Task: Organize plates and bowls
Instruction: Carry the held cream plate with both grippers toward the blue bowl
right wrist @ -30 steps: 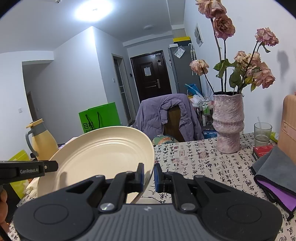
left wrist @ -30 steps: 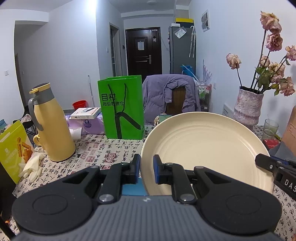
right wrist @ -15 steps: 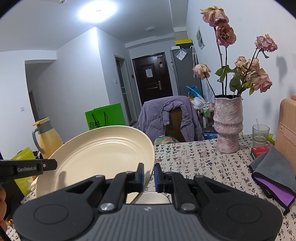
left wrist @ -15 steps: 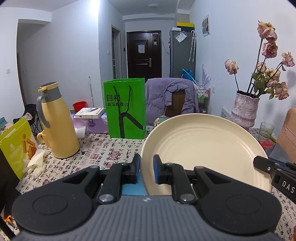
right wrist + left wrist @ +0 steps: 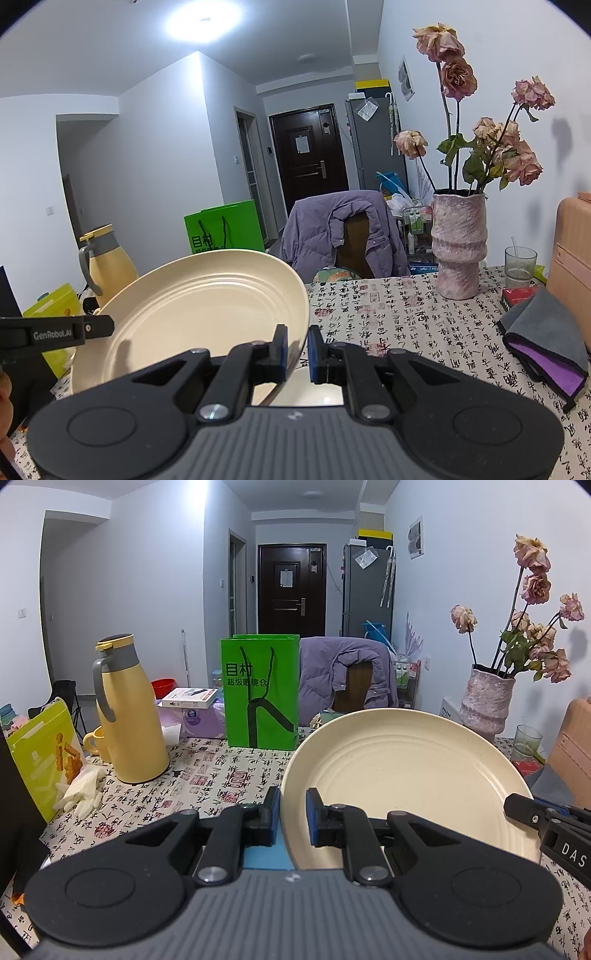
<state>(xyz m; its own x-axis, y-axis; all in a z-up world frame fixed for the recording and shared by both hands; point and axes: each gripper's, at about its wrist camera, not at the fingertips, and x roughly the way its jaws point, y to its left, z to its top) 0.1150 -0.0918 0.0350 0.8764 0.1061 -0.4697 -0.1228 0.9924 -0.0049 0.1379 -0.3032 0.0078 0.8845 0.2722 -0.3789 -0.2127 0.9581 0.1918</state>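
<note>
A large cream plate (image 5: pixel 402 779) is held up above the table, tilted toward the cameras. My left gripper (image 5: pixel 293 821) is shut on its left rim. My right gripper (image 5: pixel 295 349) is shut on its right rim, and the plate (image 5: pixel 199 306) fills the left of that view. A white dish (image 5: pixel 306 391) shows partly on the table below the right gripper, mostly hidden. The right gripper's finger (image 5: pixel 532 814) shows at the plate's right edge in the left wrist view.
On the patterned tablecloth (image 5: pixel 207 775) stand a yellow thermos (image 5: pixel 127 709), a green paper bag (image 5: pixel 260 692), a yellow-green snack bag (image 5: pixel 44 760) and white gloves (image 5: pixel 83 788). To the right are a pink vase with dried roses (image 5: pixel 458 243), a glass (image 5: pixel 520 262) and a grey-purple cloth (image 5: pixel 546 336).
Both grippers have risen with the plate, which now sits higher above the table. A white dish has come into sight below the right gripper.
</note>
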